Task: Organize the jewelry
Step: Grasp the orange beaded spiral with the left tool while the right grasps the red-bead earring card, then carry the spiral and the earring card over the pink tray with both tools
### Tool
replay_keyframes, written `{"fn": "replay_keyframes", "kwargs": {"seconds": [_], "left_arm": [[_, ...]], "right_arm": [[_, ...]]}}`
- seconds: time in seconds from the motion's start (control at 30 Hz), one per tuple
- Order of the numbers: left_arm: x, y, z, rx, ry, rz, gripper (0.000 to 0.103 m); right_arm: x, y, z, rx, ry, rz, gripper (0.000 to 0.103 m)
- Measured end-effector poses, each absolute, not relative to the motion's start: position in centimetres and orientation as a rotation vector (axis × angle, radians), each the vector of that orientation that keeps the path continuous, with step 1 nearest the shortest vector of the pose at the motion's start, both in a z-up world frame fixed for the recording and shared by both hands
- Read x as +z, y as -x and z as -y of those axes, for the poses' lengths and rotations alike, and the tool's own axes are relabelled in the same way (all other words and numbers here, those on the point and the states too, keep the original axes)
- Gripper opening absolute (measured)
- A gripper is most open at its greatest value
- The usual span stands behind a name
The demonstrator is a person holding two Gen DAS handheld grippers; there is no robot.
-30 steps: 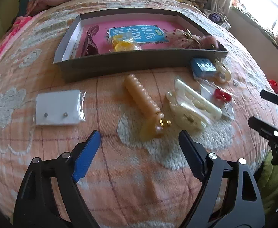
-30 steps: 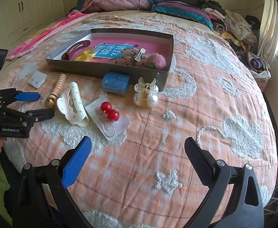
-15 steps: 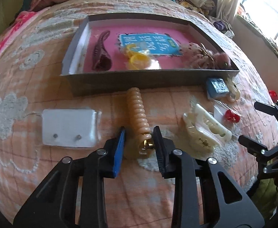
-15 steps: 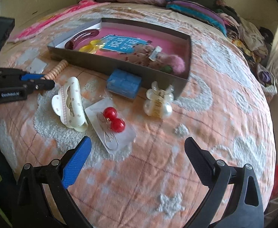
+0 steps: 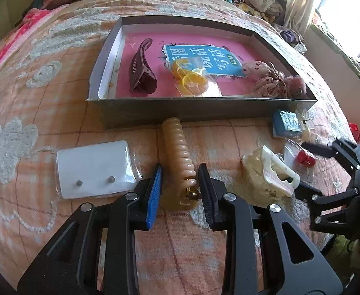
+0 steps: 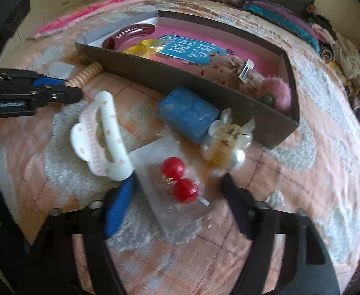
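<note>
A grey box with a pink floor (image 5: 121,113) (image 6: 204,83) lies on the bed, holding a maroon hair claw (image 5: 140,68), yellow rings in a bag (image 5: 192,78) and a fluffy pink piece (image 5: 278,81). My left gripper (image 5: 180,179) is closed around the near end of a ribbed beige hair clip (image 5: 177,145) lying in front of the box. My right gripper (image 6: 177,196) is open, its fingers on either side of a clear packet of red ball earrings (image 6: 177,182). A white hair claw (image 6: 101,135) lies just left of the packet.
A white earring card in plastic (image 5: 94,169) lies left of the beige clip. A blue pouch (image 6: 189,115) and a pearly claw clip (image 6: 229,142) lie against the box wall. Bedding and clothes are piled beyond the box.
My left gripper moved forward and closed around the beige clip's end. My right gripper moved forward and down to straddle the red earring packet.
</note>
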State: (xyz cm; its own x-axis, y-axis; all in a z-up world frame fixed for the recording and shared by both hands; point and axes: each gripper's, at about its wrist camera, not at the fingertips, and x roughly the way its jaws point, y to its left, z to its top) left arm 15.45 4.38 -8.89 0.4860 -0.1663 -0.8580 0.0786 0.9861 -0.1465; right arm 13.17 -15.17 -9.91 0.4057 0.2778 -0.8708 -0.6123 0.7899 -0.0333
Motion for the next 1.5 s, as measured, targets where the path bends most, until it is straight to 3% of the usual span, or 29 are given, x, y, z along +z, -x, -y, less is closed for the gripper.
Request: {"fn": "replay_keyframes", "kwargs": {"seconds": [0.13, 0.27, 0.5, 0.87, 1.5], "left_arm": [[-8.7, -15.4, -4.3, -0.153, 0.091, -1.049, 0.019], [-8.2, -14.9, -4.2, -0.169, 0.105, -1.040, 0.019], [-6.4, -13.5, -3.4, -0.217, 0.107, -1.008, 0.011], [-3.2, -11.9, -4.1, -0.243, 0.147, -0.947, 0.011], [3.2, -13.2, -6.9, -0.209, 0.129, -0.808, 0.011]], "right_arm": [[-9.3, -12.8, 16.4, 0.585, 0.269, -1.034, 0.048], [-8.5, -12.1, 18.7, 0.592, 0.131, -1.055, 0.045], [-6.9, -9.6, 22.0, 0.556, 0.007, -1.042, 0.044], [-2.2, -8.4, 23.2, 0.548, -0.069, -0.933, 0.044], [3.3, -10.7, 17.1, 0.643, -0.041, -0.829, 0.044]]}}
